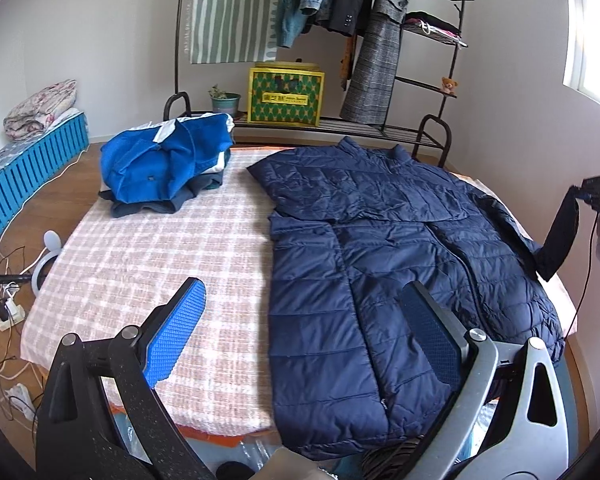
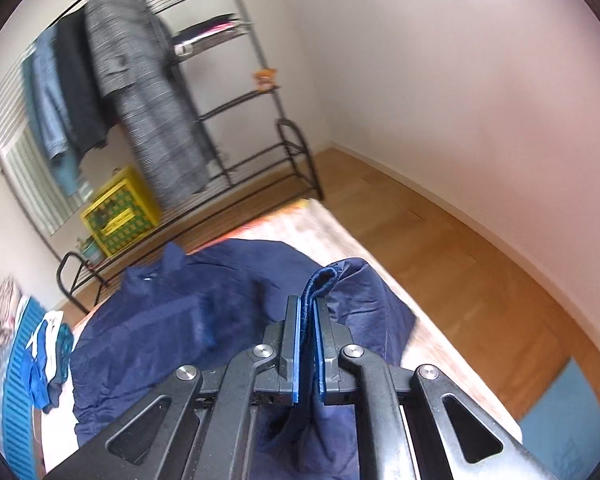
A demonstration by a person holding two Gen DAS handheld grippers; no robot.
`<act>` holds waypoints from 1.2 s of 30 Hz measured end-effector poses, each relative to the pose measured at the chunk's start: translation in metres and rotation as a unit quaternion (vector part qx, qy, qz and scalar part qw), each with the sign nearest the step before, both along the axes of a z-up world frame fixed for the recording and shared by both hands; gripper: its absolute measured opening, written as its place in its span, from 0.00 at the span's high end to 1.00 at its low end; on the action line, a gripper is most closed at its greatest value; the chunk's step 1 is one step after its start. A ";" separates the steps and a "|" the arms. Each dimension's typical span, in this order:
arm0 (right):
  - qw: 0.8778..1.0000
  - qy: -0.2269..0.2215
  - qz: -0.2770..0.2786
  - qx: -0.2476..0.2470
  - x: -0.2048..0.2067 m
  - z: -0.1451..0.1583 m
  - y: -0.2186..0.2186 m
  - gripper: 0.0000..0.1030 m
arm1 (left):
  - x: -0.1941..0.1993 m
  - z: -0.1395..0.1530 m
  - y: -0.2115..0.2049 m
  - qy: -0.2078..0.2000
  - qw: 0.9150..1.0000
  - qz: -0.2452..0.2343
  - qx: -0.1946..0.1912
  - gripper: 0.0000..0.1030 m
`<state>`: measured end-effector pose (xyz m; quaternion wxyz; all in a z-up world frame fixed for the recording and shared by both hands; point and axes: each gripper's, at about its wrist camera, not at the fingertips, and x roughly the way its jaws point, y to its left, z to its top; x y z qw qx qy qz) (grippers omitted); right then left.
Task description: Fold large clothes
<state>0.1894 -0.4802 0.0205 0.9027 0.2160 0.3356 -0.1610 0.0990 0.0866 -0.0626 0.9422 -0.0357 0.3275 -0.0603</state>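
A navy quilted puffer jacket (image 1: pixel 380 240) lies spread on the checked bedspread (image 1: pixel 148 264), its left sleeve folded across the chest. My left gripper (image 1: pixel 300 332) is open and empty above the jacket's lower hem. My right gripper (image 2: pixel 309 320) is shut on the cuff of the jacket's right sleeve (image 2: pixel 320 280) and holds it lifted off the bed. In the left wrist view it shows at the far right (image 1: pixel 596 196), with the sleeve (image 1: pixel 560 236) hanging from it. The jacket body (image 2: pixel 172 328) lies below in the right wrist view.
A pile of folded blue clothes (image 1: pixel 168 164) sits at the bed's far left corner. A clothes rack (image 1: pixel 340 40) with hanging garments and a yellow-green box (image 1: pixel 286 96) stands behind the bed. Blue crates (image 1: pixel 28 184) and cables (image 1: pixel 8 300) lie on the floor to the left.
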 end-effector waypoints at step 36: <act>0.937 0.080 0.332 -0.075 0.265 -0.108 0.413 0.97 | 0.029 -0.034 0.081 0.048 0.996 0.076 0.017 0.03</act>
